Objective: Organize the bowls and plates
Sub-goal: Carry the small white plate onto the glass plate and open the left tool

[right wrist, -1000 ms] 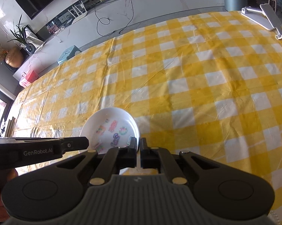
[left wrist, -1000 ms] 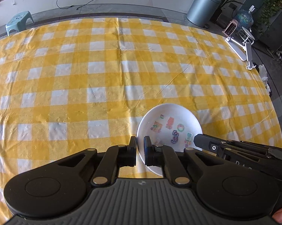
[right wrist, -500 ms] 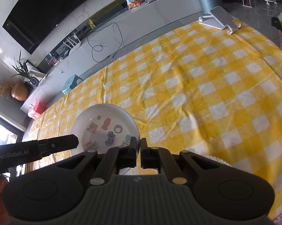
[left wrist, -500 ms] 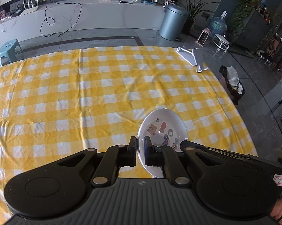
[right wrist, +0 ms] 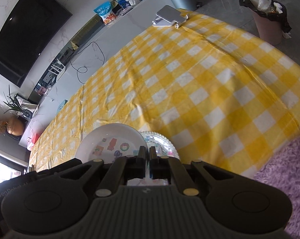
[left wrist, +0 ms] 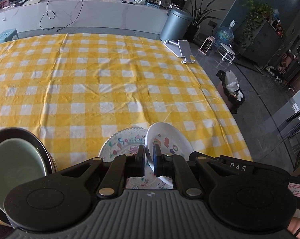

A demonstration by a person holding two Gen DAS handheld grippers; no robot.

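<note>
I am holding a small round white plate with colourful cartoon stickers (left wrist: 168,139) between both grippers. My left gripper (left wrist: 149,155), low in the centre of the left wrist frame, is pinching the plate's near-left rim, fingers closed on it. My right gripper (right wrist: 147,153), low in the centre of the right wrist frame, is clamping the same plate (right wrist: 112,139) at its right edge. The plate is tilting above a larger white plate with a scalloped rim and coloured drawings (left wrist: 124,141), which is lying flat on the yellow-and-white checked tablecloth (left wrist: 110,79) at lower centre. In the lower left of the left wrist frame, a pale green bowl (left wrist: 14,165) is sitting inside a dark-rimmed bowl (left wrist: 33,139). A silver folding stand (left wrist: 179,49) is resting at the cloth's upper right corner.
</note>
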